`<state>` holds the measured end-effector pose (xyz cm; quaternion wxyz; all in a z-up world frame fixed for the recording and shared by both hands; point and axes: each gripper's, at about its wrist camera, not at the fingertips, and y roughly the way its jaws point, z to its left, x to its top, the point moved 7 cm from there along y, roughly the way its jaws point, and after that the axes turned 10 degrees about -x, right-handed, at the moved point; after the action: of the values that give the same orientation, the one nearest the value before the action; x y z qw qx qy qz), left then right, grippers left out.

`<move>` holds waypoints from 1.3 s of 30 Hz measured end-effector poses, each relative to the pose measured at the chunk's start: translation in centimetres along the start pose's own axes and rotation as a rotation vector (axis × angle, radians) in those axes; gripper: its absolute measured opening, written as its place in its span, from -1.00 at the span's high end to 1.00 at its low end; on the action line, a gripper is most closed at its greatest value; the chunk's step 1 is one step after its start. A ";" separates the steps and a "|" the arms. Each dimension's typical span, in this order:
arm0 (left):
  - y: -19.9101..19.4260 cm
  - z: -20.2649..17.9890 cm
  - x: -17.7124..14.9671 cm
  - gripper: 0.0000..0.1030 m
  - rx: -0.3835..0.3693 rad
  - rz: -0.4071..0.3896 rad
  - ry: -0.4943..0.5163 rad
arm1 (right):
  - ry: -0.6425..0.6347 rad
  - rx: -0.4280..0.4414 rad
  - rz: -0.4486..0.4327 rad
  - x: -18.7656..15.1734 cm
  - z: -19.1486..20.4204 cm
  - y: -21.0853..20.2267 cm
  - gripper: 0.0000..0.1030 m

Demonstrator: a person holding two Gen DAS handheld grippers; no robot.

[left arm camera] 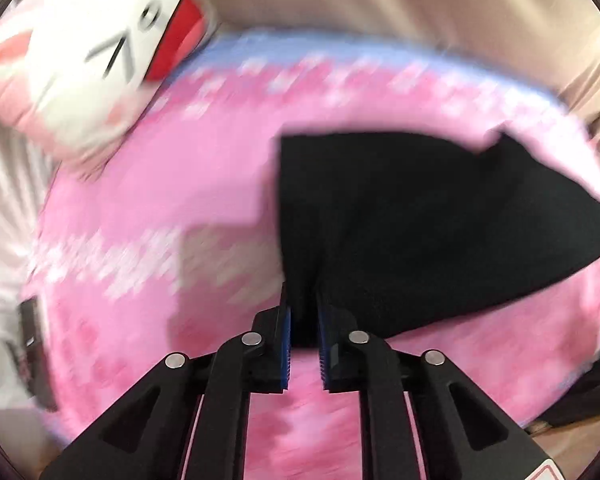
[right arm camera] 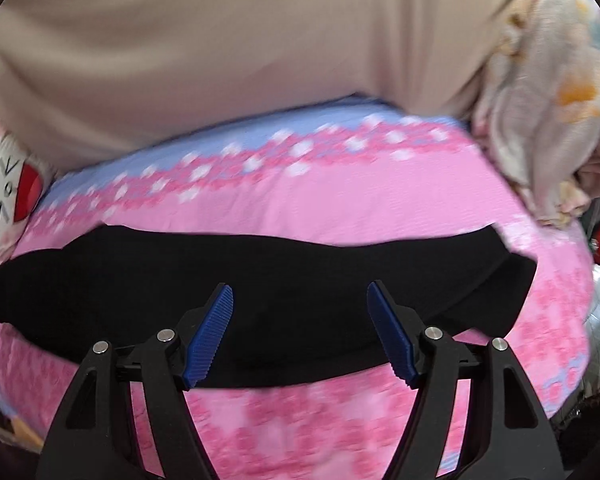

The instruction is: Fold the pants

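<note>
Left tongs: my left tongs [left arm camera: 303, 320] sit at 6 o'clock of the left wrist view, their blue ribbed pads [left arm camera: 286, 344] drawn close and clenched on a pinch of the black fabric pants [left arm camera: 420, 232]; the cloth bunches into a narrow neck between them.

Right tongs: my right tongs [right arm camera: 300, 292] stand released, the blue ribbed pads [right arm camera: 210, 336] splayed wide apart over the near edge of the black fabric pants [right arm camera: 260, 280], with dark cloth showing between them. I cannot tell whether the pads touch the cloth.

Pants, left view: a dark, thick fold spreads from the pinch toward 3 o'clock, its left edge straight, its far end ragged near the frame's rim. This view is blurred.

Pants, right view: a long black band lies flat across the frame from 9 o'clock to 3 o'clock, with a layered corner at the 3 o'clock end.

Bed: the pants rest on a pink flower-patterned bedspread [right arm camera: 340, 200], edged in pale blue toward 12 o'clock.

Around: a white plush cat cushion with a red mouth [left arm camera: 100, 48] lies at 10 o'clock in the left view and just shows at 9 o'clock in the right view. A beige fabric drape [right arm camera: 240, 60] fills 12 o'clock. A crumpled pale printed blanket [right arm camera: 540, 112] sits at 2 o'clock.
</note>
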<state>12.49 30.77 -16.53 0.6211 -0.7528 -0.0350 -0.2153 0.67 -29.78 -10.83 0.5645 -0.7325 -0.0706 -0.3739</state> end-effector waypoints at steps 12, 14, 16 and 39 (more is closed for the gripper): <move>-1.3 -2.7 3.7 -0.41 0.197 -0.206 -0.202 | 0.012 0.109 0.122 -3.0 5.5 2.4 -0.43; 0.3 -3.9 6.6 -0.43 0.249 -0.217 -0.193 | -0.022 0.141 0.099 -1.4 7.5 2.5 -0.43; 3.1 -4.0 8.7 -0.43 0.280 -0.159 -0.220 | -0.089 0.208 0.072 0.4 11.0 2.6 -0.43; 10.0 -2.2 11.8 -0.90 0.532 -0.071 -0.273 | -0.293 0.246 0.099 9.3 24.6 13.0 0.34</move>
<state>25.73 23.88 -21.07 0.7782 -0.5838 -0.1996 -0.1169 25.59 -15.73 -17.14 0.6512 -0.7071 -0.1609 -0.2238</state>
